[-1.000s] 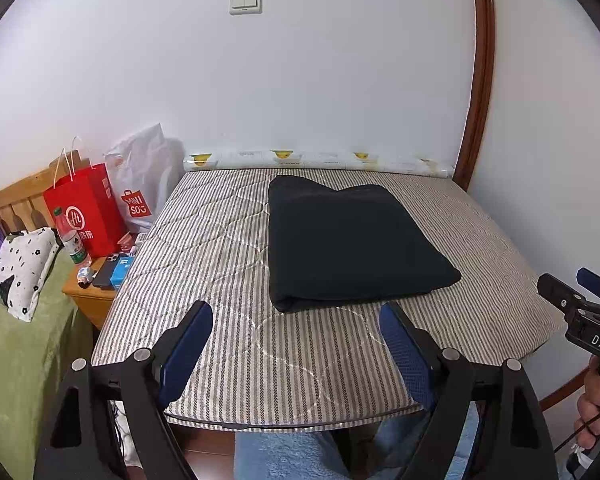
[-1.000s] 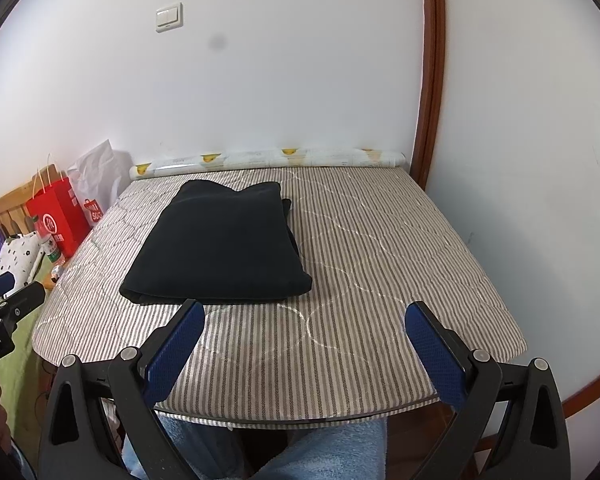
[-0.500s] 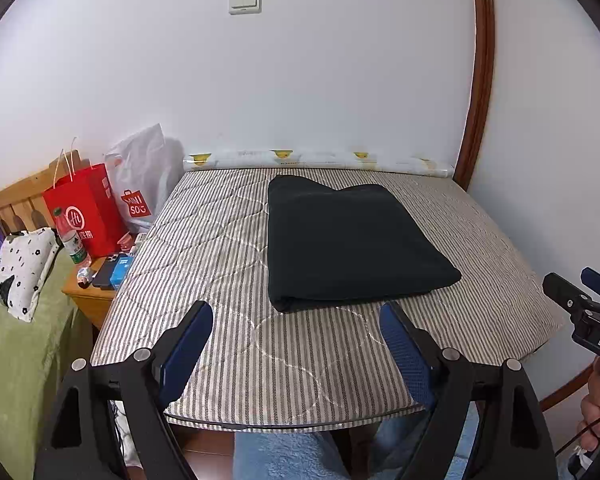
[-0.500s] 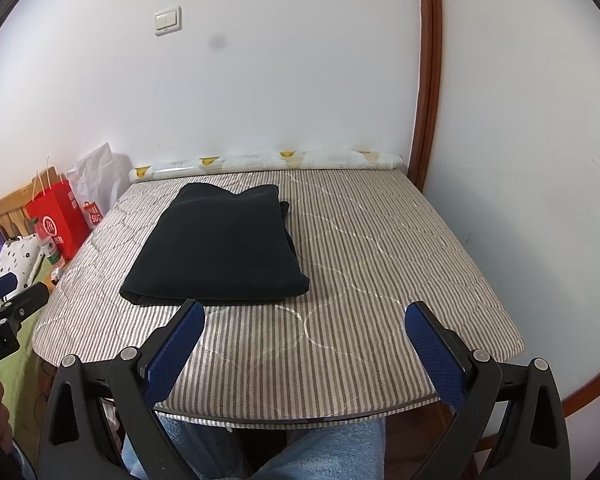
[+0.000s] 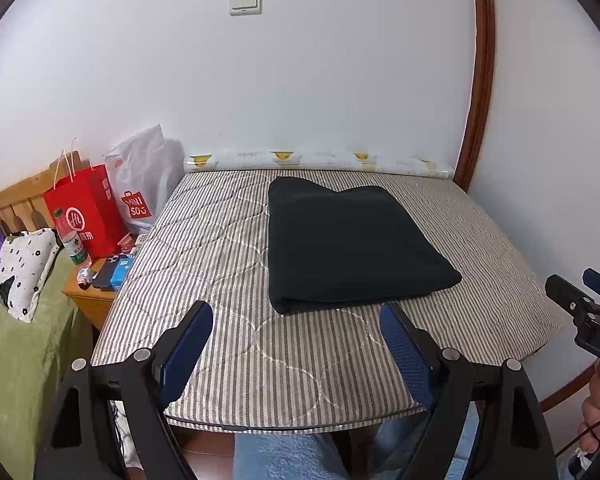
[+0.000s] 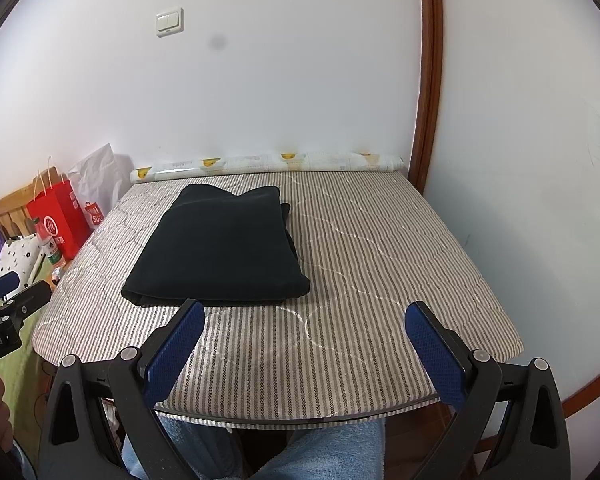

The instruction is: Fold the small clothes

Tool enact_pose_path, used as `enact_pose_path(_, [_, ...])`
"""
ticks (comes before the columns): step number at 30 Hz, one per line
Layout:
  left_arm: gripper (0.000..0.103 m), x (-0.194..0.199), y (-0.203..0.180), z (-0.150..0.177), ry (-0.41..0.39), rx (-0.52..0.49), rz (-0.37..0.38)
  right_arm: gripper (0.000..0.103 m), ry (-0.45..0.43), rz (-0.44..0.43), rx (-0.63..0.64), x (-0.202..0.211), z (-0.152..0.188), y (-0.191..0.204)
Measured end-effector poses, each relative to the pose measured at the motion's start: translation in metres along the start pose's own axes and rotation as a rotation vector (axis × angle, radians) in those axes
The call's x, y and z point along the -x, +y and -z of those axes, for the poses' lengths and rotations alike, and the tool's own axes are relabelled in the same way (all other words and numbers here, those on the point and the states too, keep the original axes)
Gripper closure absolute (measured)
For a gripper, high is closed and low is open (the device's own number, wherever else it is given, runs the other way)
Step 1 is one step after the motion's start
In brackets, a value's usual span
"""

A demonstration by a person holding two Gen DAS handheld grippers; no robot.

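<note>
The black garment (image 5: 352,246) is lying folded into a neat rectangle on the striped mattress (image 5: 236,344), toward the far edge, nearer the back-left corner in the right wrist view. I'm judging the fold done or nearly so; what's left is maybe a tidy-up or the next item, but I'm seeing no other clothes on the mattress. I'm holding the left gripper (image 5: 296,348) w/ jaws spread wide, nothing btwn them, hovering over the near edge. The right gripper (image 6: 304,344) is likewise gaping, empty, also at the near edge. Past the left edge: a white bag reading "MINISO" (image 5: 138,184), a red paper bag (image 5: 86,212) w/ Chinese characters too small for me to read. "DAS" is showing on the other rig's body.
</note>
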State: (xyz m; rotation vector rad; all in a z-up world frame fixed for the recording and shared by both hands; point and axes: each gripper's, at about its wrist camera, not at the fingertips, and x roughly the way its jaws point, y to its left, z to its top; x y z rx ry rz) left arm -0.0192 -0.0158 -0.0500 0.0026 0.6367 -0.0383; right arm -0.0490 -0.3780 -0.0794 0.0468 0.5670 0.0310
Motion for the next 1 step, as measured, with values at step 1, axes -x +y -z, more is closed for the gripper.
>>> enact_pose_path(1, [0.018, -0.0001, -0.0003, -0.0004, -0.006, -0.003, -0.001, 0.004, -0.003, -0.001, 0.001, 0.0010, 0.0000, 0.0007])
